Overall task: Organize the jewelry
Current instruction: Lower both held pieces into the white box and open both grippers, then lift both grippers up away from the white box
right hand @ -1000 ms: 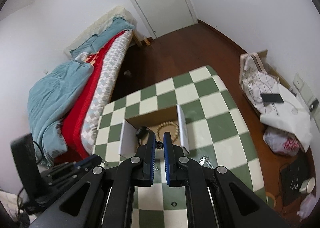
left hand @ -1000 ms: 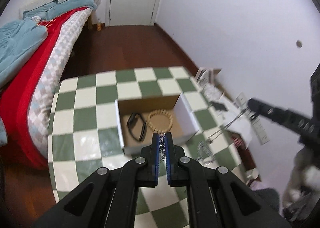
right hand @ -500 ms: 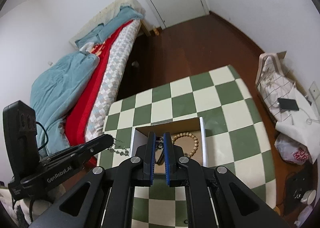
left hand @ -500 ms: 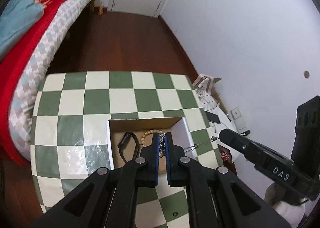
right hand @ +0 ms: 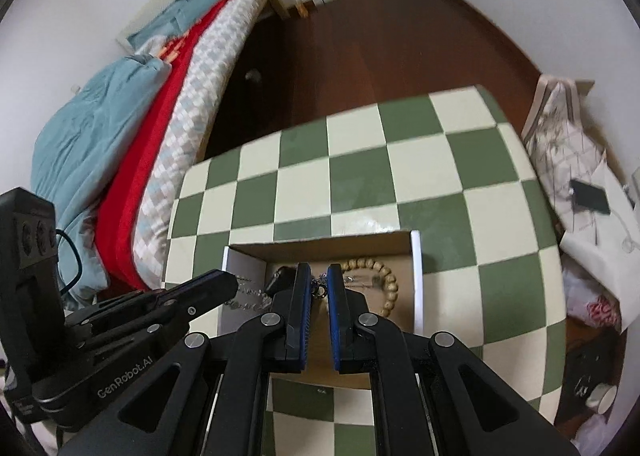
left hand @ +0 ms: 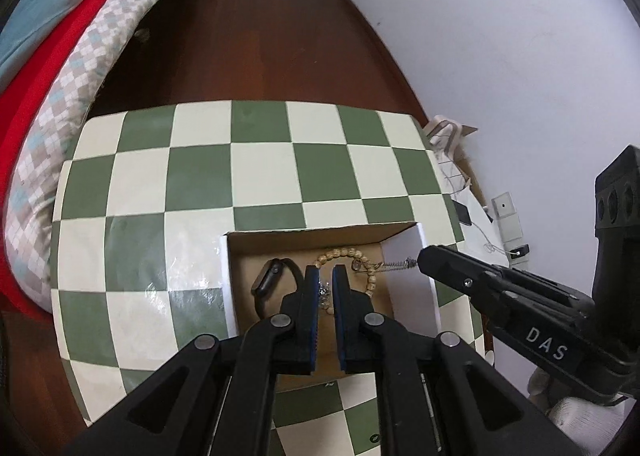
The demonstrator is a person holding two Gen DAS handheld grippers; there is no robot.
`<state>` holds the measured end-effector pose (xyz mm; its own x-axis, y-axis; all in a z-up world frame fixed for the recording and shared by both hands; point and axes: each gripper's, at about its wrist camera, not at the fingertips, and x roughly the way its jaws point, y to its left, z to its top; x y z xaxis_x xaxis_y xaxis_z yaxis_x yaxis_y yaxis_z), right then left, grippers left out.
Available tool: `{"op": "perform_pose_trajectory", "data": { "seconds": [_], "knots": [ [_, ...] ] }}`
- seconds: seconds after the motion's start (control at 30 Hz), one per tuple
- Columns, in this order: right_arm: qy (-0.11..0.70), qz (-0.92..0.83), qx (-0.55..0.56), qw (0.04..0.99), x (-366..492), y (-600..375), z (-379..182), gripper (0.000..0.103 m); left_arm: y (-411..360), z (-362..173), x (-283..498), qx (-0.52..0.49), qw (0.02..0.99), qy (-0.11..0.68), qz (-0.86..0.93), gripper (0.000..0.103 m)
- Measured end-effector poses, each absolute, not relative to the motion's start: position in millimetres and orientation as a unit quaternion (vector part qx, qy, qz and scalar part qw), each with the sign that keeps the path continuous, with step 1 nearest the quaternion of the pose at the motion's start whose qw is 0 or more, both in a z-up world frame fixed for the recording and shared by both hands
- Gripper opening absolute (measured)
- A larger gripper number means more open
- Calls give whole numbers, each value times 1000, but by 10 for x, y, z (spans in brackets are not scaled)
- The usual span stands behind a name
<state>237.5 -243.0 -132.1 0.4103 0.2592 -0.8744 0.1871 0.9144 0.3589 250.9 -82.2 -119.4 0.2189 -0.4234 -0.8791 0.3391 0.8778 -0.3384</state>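
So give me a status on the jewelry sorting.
Done: the wooden bead bracelet and black watch lie in the cardboard box. In hand: a silver chain stretched between the left gripper and right gripper, over the box. Left: release it inside.

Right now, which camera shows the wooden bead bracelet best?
The right wrist view: most of the bead bracelet shows as a loop in the cardboard box. In the left wrist view the left hand-held gripper hides its near part.
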Motion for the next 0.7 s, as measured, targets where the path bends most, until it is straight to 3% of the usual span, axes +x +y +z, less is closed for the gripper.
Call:
{"op": "perform_pose_trajectory", "data": {
  "seconds": [0.17, 0.2, 0.27, 0.3, 0.33, 0.37, 0.5, 0.57, 0.7],
  "knots": [
    [555, 9, 197, 808, 2362, -2471, -1352, 12, -776, -1121, 2495, -17, 796, 563, -224, 11],
    [556, 4, 193, 808, 2340, -2480, -1346, 13, -769, -1108, 2490, -12, 799, 560, -219, 19],
    [557, -4, 184, 810, 2300, -2491, -1330, 27, -730, -1060, 2461, 1, 811, 548, -205, 45],
    [559, -9, 175, 811, 2272, -2489, -1322, 33, -695, -1029, 2432, 10, 821, 538, -190, 68],
    [560, -14, 170, 811, 2253, -2490, -1316, 44, -664, -1000, 2403, 18, 830, 528, -179, 81],
    [561, -20, 164, 811, 2213, -2488, -1312, 54, -634, -980, 2376, 24, 837, 520, -170, 84],
    [570, -45, 133, 810, 2076, -2453, -1349, 73, -538, -983, 2251, 63, 852, 505, -123, 103],
    [577, -55, 117, 807, 2000, -2424, -1401, 94, -498, -996, 2170, 77, 858, 497, -108, 103],
    [584, -68, 88, 804, 1847, -2336, -1483, 99, -409, -995, 2009, 82, 869, 478, -94, 103]
  ]
}}
